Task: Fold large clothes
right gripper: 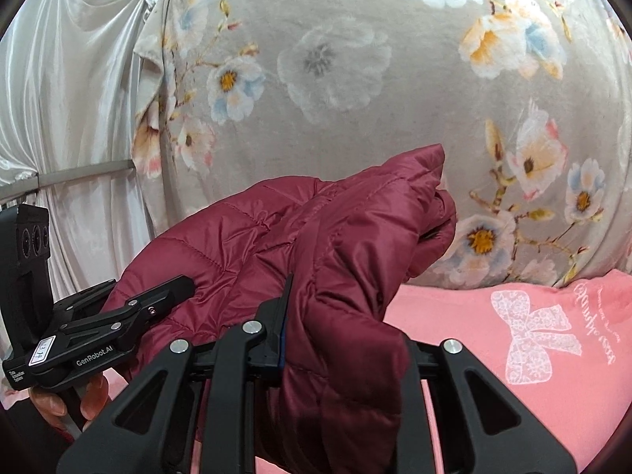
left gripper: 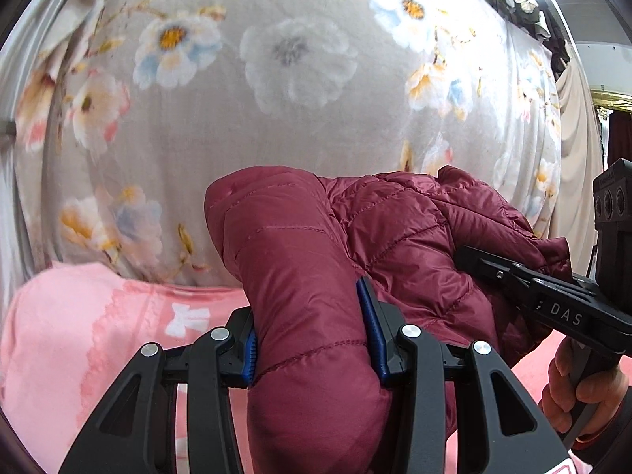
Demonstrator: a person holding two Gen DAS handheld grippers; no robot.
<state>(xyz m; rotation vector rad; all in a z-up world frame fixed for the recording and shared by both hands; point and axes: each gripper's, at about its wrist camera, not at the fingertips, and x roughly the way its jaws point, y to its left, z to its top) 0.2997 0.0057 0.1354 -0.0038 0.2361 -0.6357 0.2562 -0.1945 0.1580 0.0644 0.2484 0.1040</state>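
A dark red quilted puffer jacket [left gripper: 395, 229] is held up above a pink bed cover [left gripper: 79, 335]. My left gripper [left gripper: 312, 339] is shut on a thick padded roll of the jacket, its blue pads pressing both sides. My right gripper [right gripper: 339, 335] is shut on another bunched part of the jacket [right gripper: 276, 245]; its right finger is hidden under the fabric. Each gripper shows in the other's view: the right gripper [left gripper: 466, 256] reaches in from the right, and the left gripper [right gripper: 185, 284] reaches in from the left, tips against the jacket.
A grey floral blanket [left gripper: 276, 98] hangs as a backdrop behind the bed. The pink cover carries a white bow print [right gripper: 541, 335]. A white satin curtain [right gripper: 71, 98] hangs at the left. A person's hand [left gripper: 580, 391] holds the right gripper's handle.
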